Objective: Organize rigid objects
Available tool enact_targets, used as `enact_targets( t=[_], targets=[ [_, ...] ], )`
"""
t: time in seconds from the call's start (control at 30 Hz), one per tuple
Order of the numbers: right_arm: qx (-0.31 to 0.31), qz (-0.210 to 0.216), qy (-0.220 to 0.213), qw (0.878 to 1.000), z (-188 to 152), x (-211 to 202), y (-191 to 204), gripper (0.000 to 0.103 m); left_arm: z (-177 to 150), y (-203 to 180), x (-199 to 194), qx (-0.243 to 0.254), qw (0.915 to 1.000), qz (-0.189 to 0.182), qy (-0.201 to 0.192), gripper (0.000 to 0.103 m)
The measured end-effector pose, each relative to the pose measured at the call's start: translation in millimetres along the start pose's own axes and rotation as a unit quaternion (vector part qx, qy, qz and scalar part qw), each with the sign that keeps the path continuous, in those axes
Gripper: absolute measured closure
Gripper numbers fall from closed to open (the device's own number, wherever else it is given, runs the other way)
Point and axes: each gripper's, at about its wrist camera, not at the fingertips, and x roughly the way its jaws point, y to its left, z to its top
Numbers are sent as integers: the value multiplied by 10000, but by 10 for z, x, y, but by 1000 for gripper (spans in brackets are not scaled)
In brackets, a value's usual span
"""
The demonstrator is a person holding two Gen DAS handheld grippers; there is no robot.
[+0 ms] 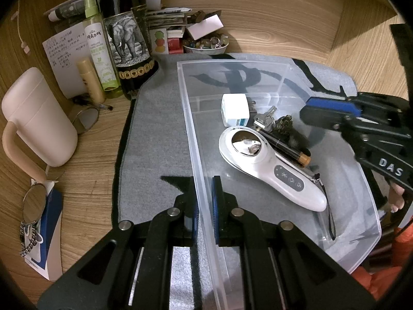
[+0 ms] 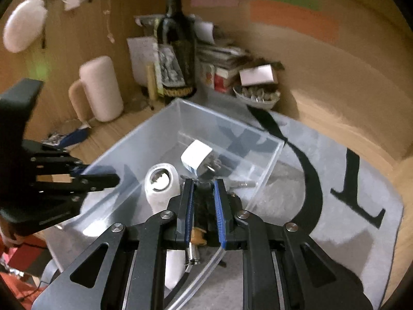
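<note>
At the near wall of the clear plastic bin [image 1: 258, 64], the left tongs [image 1: 205, 201] are clamped on its rim, one pad inside and one outside. Over the bin's far side, the right tongs [image 2: 202, 201] hang with jaws nearly closed; a dark furry thing seems to sit between the pads, though blur leaves the grip uncertain. Inside the bin lie a white handheld device [image 1: 271, 165], a white charger [image 1: 235, 109], keys [image 1: 265, 121] and a black pen [image 1: 284, 147]. Beneath it a grey mat [image 1: 155, 118] covers the wooden bench [image 1: 85, 160], where a wine bottle [image 1: 126, 38] and pink jug [image 1: 38, 118] stand.
</note>
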Motion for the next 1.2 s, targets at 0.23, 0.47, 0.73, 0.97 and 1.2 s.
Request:
enact_targets(
  t=[0.23, 0.47, 0.73, 0.97, 1.2],
  targets=[
    [156, 22, -52, 9999, 1, -64, -78, 69, 0, -3, 2, 28, 10000, 13, 21, 95],
    [195, -17, -369, 9991, -13, -321, -116, 52, 37, 2, -97, 61, 9996, 239, -127, 85],
    [339, -62, -666, 9972, -94, -592, -164, 34, 95, 71, -444, -98, 9966, 514, -636, 48],
    [630, -231, -1046, 9923, -232, -987, -238, 20, 48, -157, -841, 72, 9893, 518, -1363, 19],
    [722, -814, -1582, 9814, -432, -1415, -235, 0, -25, -457, -1140, 150, 9780, 183, -2071, 8]
  ],
)
